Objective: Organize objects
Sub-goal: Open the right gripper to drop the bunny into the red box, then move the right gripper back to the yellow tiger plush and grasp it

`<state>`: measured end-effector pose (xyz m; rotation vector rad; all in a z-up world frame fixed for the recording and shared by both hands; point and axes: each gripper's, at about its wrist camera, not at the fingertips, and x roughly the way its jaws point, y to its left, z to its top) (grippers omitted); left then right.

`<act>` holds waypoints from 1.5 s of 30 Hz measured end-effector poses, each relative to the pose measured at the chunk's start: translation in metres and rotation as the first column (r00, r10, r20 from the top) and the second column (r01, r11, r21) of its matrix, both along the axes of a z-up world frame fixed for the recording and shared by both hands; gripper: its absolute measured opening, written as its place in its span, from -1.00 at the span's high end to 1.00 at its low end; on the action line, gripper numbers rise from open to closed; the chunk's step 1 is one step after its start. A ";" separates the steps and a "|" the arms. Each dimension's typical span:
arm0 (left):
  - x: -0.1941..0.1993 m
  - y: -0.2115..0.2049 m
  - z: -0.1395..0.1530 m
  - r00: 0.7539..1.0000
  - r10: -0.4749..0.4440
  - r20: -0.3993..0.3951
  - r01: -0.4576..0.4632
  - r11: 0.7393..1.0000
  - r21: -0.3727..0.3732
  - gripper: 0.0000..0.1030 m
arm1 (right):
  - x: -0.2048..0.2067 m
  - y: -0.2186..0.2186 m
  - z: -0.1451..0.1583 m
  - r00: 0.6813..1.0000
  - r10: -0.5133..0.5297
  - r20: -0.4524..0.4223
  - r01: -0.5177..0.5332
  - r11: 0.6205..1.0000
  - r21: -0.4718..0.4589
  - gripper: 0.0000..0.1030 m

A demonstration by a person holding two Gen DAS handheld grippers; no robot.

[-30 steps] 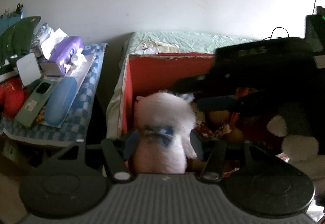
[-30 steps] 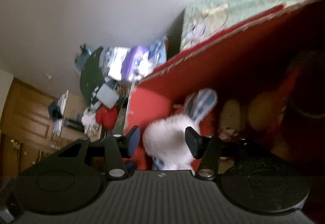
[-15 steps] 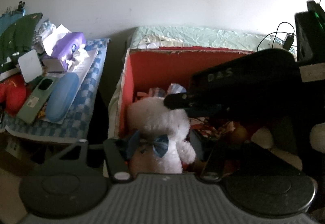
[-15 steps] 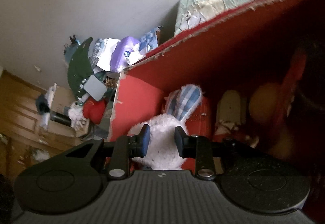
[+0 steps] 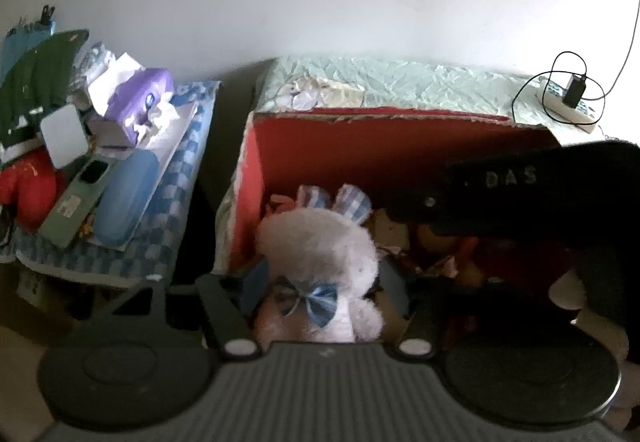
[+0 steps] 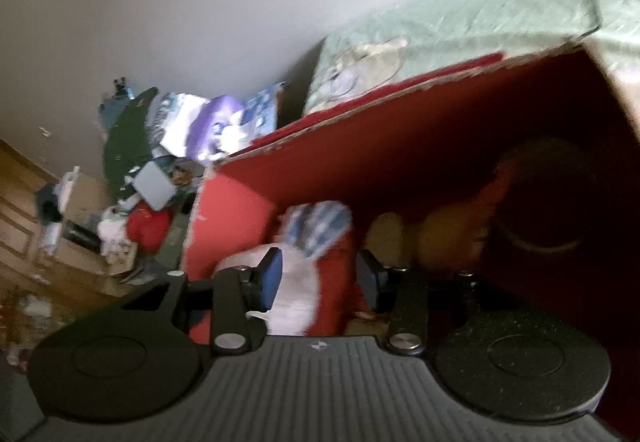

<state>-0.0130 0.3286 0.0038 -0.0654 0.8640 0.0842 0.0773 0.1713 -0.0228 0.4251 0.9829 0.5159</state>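
A white plush rabbit [image 5: 320,254] with checked ears and a blue bow is between the fingers of my left gripper [image 5: 320,282], which is shut on its body, at the near left of the red cardboard box [image 5: 384,145]. My right gripper [image 6: 318,278] is open just above the box [image 6: 420,161]; the rabbit [image 6: 296,290] lies between and below its fingers, not gripped. The right gripper's black body [image 5: 540,197] crosses the right side of the left wrist view. Other plush toys [image 6: 448,238] lie deeper in the box.
A side table with a blue checked cloth [image 5: 172,209] stands left of the box and holds a purple tissue pack [image 5: 140,101], a blue case [image 5: 124,201], a phone [image 5: 76,197] and a red item. A bed with a pale green sheet [image 5: 400,85] and a charger cable [image 5: 572,93] lies behind.
My right gripper closed on the rabbit's head, then opened and drew back to the right. My left gripper has kept its hold on the rabbit, lowered into the box.
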 end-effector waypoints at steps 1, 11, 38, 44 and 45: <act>0.000 -0.003 0.001 1.000 -0.002 0.000 0.002 1.000 0.005 -0.27 | -0.002 -0.004 0.002 1.000 -0.008 0.010 0.008 1.000 -0.007 0.12; 0.001 -0.055 0.014 0.999 0.002 -0.037 0.000 0.998 0.060 -0.31 | -0.026 -0.068 0.015 0.995 -0.085 0.046 0.086 0.996 -0.014 0.05; 0.010 -0.281 0.033 0.991 -0.132 -0.009 0.132 0.990 0.050 -0.54 | -0.072 -0.285 0.015 0.980 -0.181 0.087 0.189 0.977 -0.094 0.12; 0.018 -0.324 0.024 0.981 -0.192 -0.039 0.194 0.980 0.037 -0.55 | -0.077 -0.326 0.010 0.966 -0.240 0.090 0.250 0.960 -0.126 0.12; 0.020 -0.330 0.023 0.978 -0.201 -0.046 0.203 0.979 0.031 -0.55 | -0.077 -0.332 0.009 0.965 -0.248 0.090 0.258 0.958 -0.126 0.12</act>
